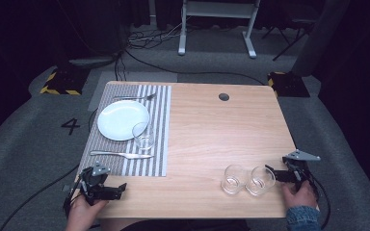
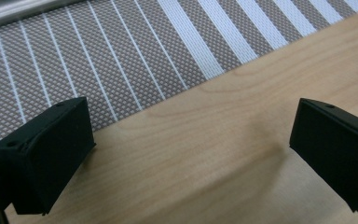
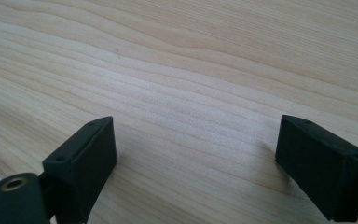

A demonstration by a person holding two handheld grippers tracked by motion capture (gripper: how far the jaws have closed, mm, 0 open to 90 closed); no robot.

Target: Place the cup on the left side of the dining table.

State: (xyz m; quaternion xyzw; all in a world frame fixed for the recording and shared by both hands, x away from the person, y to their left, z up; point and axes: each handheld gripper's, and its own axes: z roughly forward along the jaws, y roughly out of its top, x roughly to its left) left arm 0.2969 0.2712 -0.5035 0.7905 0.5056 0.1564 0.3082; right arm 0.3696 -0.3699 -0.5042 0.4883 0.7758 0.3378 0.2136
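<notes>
Pale wood with a fine grain makes the worktop, which has a small round hole near its far edge and stands on a grey carpet floor in a dark room. On the floor behind it there are black cables, the white legs of a stand, and two blocks with yellow and black stripes. A grey striped placemat covers the left part of the worktop; on it lie a white plate, a fork beyond the plate, a knife on the near side, and one clear glass touching the plate's right edge. Two more clear glasses stand side by side near the front right corner, touching each other. The right tongs are held low just beside the right one of these glasses, open wide and holding nothing; in the right gripper view bare wood lies between their jaws. The left tongs rest at the front left corner, just beside the placemat's near edge, also open wide and empty. Nothing stands between the right tongs and the pair of glasses.
</notes>
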